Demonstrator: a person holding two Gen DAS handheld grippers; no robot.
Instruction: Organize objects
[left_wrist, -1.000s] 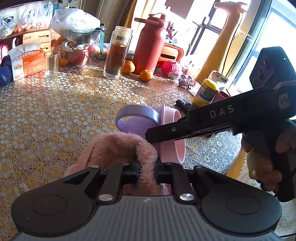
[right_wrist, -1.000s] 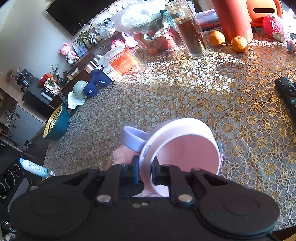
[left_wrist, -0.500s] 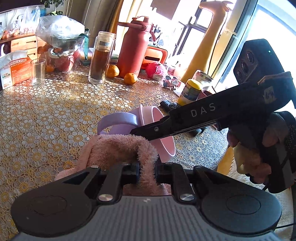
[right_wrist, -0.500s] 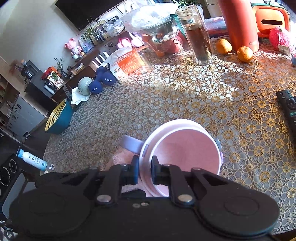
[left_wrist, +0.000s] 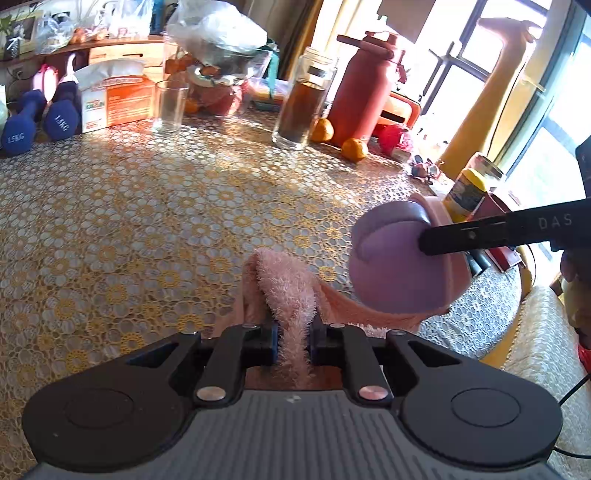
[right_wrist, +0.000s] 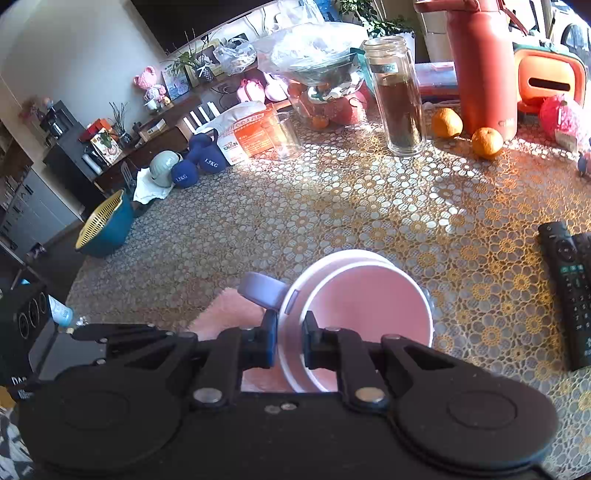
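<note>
A fluffy pink towel (left_wrist: 291, 295) lies bunched on the patterned tablecloth, and my left gripper (left_wrist: 293, 343) is shut on a fold of it. To its right hangs a purple-and-pink mug (left_wrist: 399, 266), tilted on its side above the towel. My right gripper (right_wrist: 290, 339) is shut on the mug's (right_wrist: 365, 306) rim, one finger inside and one outside; its arm crosses the left wrist view from the right. The mug's purple handle (right_wrist: 260, 290) points left, over the towel (right_wrist: 225, 314).
Along the table's far side stand a drinking glass (left_wrist: 170, 105), a tall jar of dark liquid (left_wrist: 303, 107), a red flask (left_wrist: 364, 88), two oranges (left_wrist: 354, 149) and a tissue pack (left_wrist: 114, 94). Remote controls (right_wrist: 569, 288) lie at right. Blue dumbbells (left_wrist: 37, 118) sit far left.
My left gripper has swung left with the towel, so the mug now appears to its right and seen from its base side. The right gripper has rolled slightly, still holding the mug.
</note>
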